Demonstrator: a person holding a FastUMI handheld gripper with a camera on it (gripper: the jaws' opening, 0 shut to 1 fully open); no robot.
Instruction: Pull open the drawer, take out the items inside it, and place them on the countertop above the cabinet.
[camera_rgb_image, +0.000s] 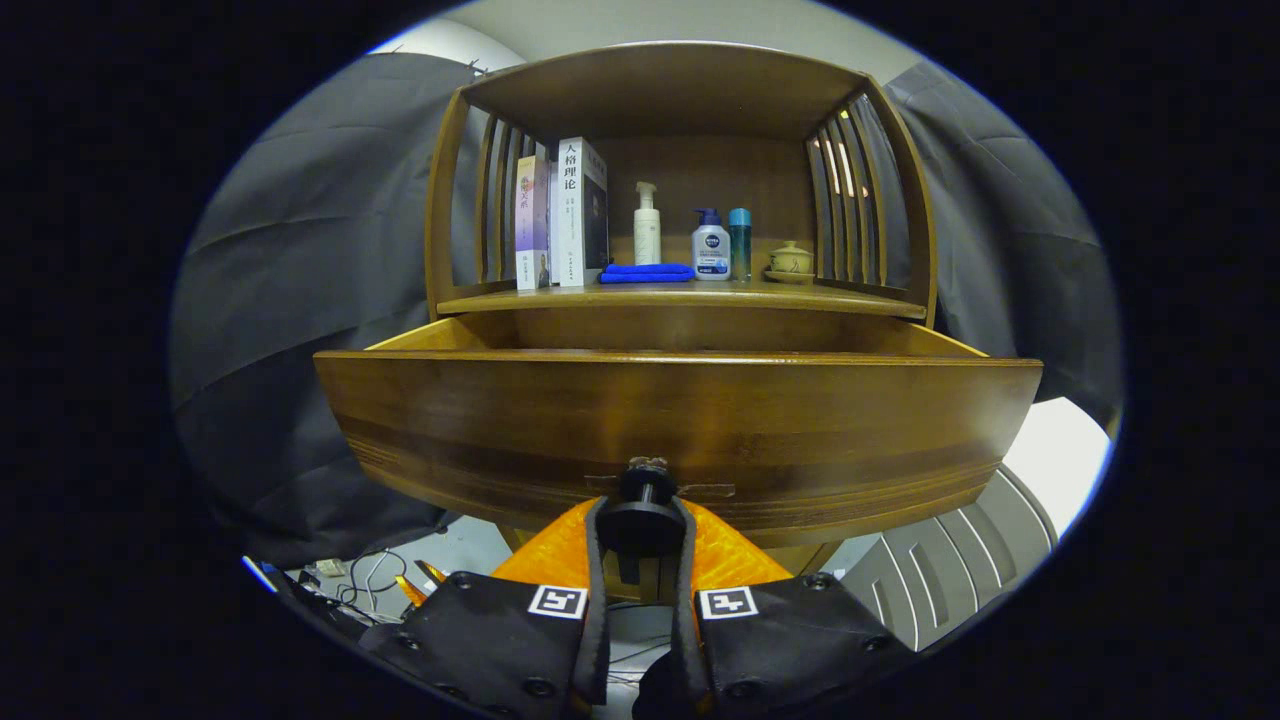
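A wooden drawer (680, 420) stands pulled out from the cabinet toward me, its broad front panel just ahead of the fingers. A round dark knob (642, 520) sticks out from the lower middle of that panel. My gripper (641, 525) is shut on the knob, with one finger (596, 560) pressing each side of it. The inside of the drawer is hidden behind its front panel. Above the drawer lies the countertop (680, 295) of the cabinet, inside an open wooden shelf bay.
On the countertop stand two books (565, 215), a white pump bottle (647, 225), a folded blue cloth (646, 272), a blue-capped pump bottle (711, 245), a teal can (740, 243) and a small lidded cup (790, 260). Cables lie on the floor at lower left.
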